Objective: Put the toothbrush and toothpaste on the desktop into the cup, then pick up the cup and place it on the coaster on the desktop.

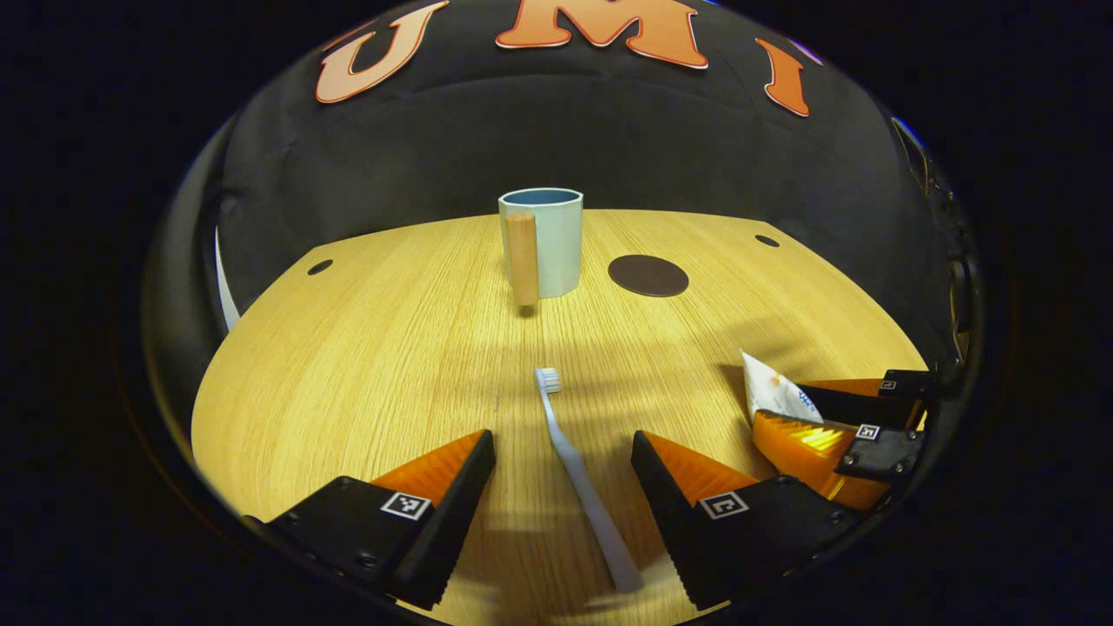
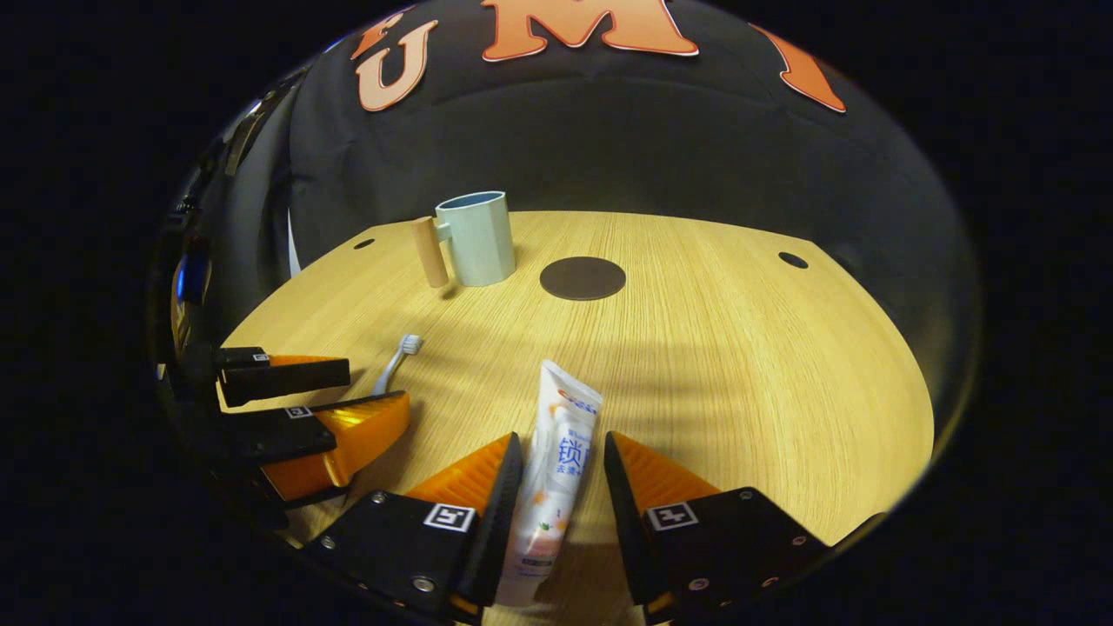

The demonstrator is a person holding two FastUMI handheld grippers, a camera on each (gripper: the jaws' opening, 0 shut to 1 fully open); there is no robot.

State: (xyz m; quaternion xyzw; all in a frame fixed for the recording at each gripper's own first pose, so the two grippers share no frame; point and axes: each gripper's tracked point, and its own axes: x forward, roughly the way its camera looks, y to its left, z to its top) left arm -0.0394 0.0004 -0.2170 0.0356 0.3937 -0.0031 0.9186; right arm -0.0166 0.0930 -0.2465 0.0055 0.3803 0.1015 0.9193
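While the toothbrush (image 1: 581,474) lies flat on the wooden counter (image 1: 348,365), the left gripper (image 1: 563,443) straddles it with jaws spread wide, one finger on each side of the handle and neither touching it. Its bristled head points toward the cup (image 1: 548,239), which stands upright near the far edge of the counter (its wooden handle faces this way in the left gripper view). Just right of the cup, apart from it, lies the dark round coaster (image 1: 648,276).

Over on the right, the right gripper (image 2: 563,448) has its jaws narrowed around the toothpaste (image 2: 556,469), which runs lengthwise between the fingers; whether both press on the tube I cannot tell. The tube's crimped end points toward the coaster, and the tube seems to rest on the counter.
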